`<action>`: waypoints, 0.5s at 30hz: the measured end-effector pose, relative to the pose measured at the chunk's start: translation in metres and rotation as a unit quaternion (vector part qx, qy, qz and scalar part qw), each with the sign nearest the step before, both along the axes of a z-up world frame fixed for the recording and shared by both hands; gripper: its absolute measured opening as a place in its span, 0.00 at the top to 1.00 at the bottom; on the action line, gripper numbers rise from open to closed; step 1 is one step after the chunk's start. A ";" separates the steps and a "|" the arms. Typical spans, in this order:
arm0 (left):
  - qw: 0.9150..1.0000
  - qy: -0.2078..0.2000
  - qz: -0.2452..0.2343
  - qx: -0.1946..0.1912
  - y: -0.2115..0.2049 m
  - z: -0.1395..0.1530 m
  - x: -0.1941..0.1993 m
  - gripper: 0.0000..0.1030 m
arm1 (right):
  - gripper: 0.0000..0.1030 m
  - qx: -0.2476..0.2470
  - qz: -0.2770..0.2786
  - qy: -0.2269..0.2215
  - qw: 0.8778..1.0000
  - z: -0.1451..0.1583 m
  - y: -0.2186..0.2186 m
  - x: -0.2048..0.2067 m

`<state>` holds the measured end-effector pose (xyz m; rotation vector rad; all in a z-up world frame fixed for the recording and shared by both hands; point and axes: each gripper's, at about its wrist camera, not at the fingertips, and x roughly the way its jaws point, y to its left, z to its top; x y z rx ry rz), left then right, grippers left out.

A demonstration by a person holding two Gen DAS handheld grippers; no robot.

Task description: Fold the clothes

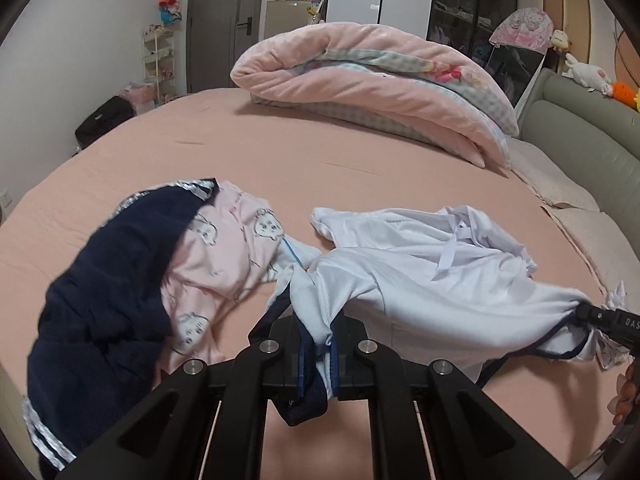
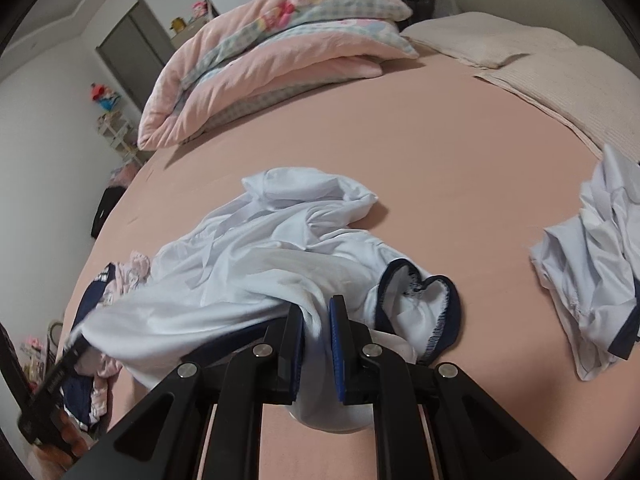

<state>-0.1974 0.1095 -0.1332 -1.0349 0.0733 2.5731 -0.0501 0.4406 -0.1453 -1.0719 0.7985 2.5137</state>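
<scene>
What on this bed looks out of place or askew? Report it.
The white shirt hangs bunched and twisted between the left gripper and right gripper, not spread flat. The navy garment lies crumpled over the pink printed garment.

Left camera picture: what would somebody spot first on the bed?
Probably the white shirt stretched across the near part of the pink bed, pinched by the left gripper and the right gripper. Left of it lie pink cartoon pyjamas and a navy garment; a folded quilt sits behind.
</scene>
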 end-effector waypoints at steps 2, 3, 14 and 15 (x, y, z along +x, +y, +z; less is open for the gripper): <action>1.000 -0.004 0.000 -0.019 0.003 -0.003 -0.003 0.93 | 0.89 -0.001 0.013 -0.012 1.000 -0.003 -0.003 -0.004; 1.000 -0.008 0.000 -0.031 0.005 -0.007 -0.004 0.93 | 0.82 0.002 0.015 -0.022 1.000 -0.005 -0.004 -0.006; 0.999 -0.037 -0.023 -0.009 0.013 -0.011 -0.001 0.35 | 0.44 0.060 0.053 -0.072 0.994 -0.007 -0.016 -0.005; 0.999 -0.034 -0.021 -0.003 0.012 -0.009 0.001 0.28 | 0.39 0.064 0.058 -0.070 0.994 -0.006 -0.017 -0.003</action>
